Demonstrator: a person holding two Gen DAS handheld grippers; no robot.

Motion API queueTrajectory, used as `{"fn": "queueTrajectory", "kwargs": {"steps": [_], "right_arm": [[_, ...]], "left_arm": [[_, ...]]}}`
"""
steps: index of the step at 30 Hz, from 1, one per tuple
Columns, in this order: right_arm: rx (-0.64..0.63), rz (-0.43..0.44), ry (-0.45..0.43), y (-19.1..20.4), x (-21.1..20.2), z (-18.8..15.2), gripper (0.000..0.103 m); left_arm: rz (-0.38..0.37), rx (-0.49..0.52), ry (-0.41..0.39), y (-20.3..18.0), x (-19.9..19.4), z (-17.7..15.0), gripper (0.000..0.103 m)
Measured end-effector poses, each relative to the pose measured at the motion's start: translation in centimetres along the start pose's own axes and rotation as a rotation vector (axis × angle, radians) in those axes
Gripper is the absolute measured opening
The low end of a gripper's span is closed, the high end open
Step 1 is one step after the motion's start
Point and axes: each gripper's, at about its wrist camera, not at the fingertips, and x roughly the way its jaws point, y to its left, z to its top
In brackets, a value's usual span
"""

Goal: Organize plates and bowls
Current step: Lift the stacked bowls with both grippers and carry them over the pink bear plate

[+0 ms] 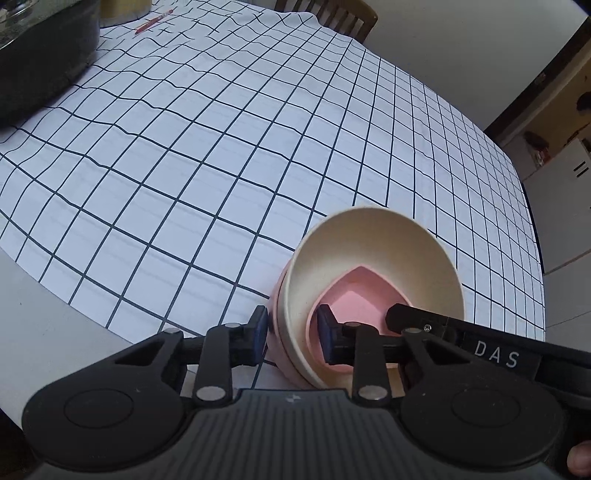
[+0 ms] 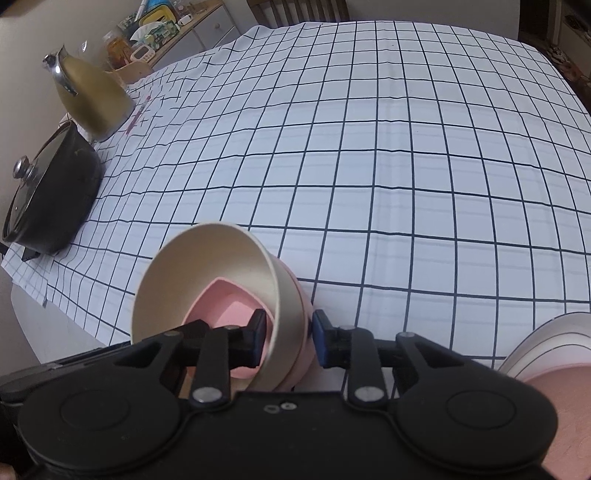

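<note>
Both grippers, left and right, straddle the nested bowl stack's rim, jaws apart, above the checked tablecloth; next likely: closing, then setting it down

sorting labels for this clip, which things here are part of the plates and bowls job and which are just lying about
Part of the job:
- cream bowl, straddled at its rim by both the left gripper and the right gripper
- pink bowl nested inside it
- pink dish under the cream bowl

Lying about:
- black lidded pot
- gold kettle
- red pen
- checked tablecloth
</note>
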Motion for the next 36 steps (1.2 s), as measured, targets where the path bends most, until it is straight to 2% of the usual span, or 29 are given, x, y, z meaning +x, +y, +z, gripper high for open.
{"fn": "queueTrajectory", "kwargs": {"steps": [7, 14, 25, 36], "right_arm": [[-0.013, 0.002, -0.007, 0.0, -1.4, -0.5, 0.025], [-0.004, 0.004, -0.027, -0.6, -5.1, -1.1, 0.025], [0.067, -0.014, -0.112, -4.4, -12.0, -2.5, 0.025], [0.151, -0.061, -0.164, -11.0, -16.4, -4.9, 0.025]], "left_arm": [[-0.012, 0.008, -0.001, -0.4, -1.6, -0.9, 0.026], [-0.027, 0.082, -0.011, -2.6, -4.6, -1.4, 0.026], [-0.080, 0.217, -0.028, -8.9, -7.6, -2.8, 0.026], [-0.131, 0.328, 0.004, -17.0, -7.4, -5.8, 0.026]]}}
